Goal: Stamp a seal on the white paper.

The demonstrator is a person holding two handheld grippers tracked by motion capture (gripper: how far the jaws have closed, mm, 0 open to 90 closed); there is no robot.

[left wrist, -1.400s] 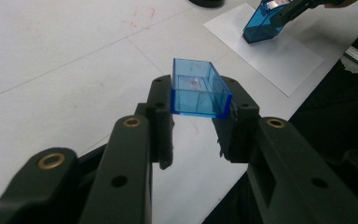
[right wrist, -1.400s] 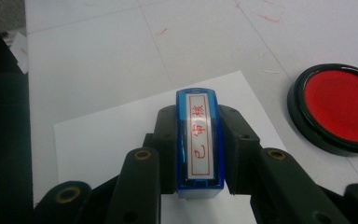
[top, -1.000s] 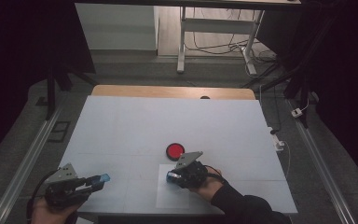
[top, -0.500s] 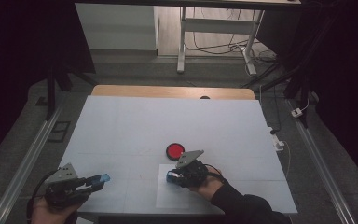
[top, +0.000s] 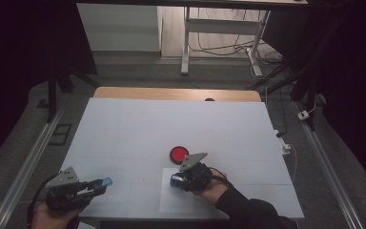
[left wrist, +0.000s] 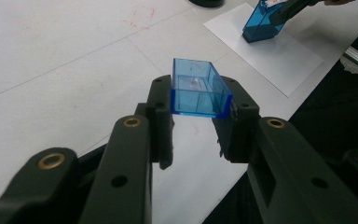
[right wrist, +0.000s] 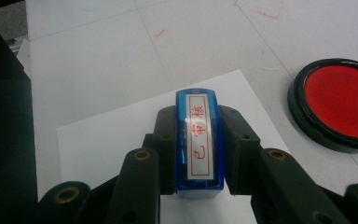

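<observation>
My left gripper (left wrist: 196, 119) is shut on a clear blue plastic cap (left wrist: 198, 91), held just above the table near its front left edge (top: 106, 182). My right gripper (right wrist: 198, 140) is shut on a blue stamp (right wrist: 200, 140) whose white label with red characters faces up. The stamp (top: 175, 181) stands on a white sheet of paper (top: 176, 204) at the front middle. It is also in the left gripper view, where the stamp (left wrist: 260, 25) rests on the paper (left wrist: 289, 58). A round red ink pad (top: 179, 154) in a black case lies open just beyond the paper.
The white table top (top: 171, 124) has faint grid lines and small red marks. A wooden strip (top: 176, 93) runs along its far edge. Metal rails (top: 24, 167) flank the table on both sides. The ink pad (right wrist: 340, 100) lies close to the right of my right gripper.
</observation>
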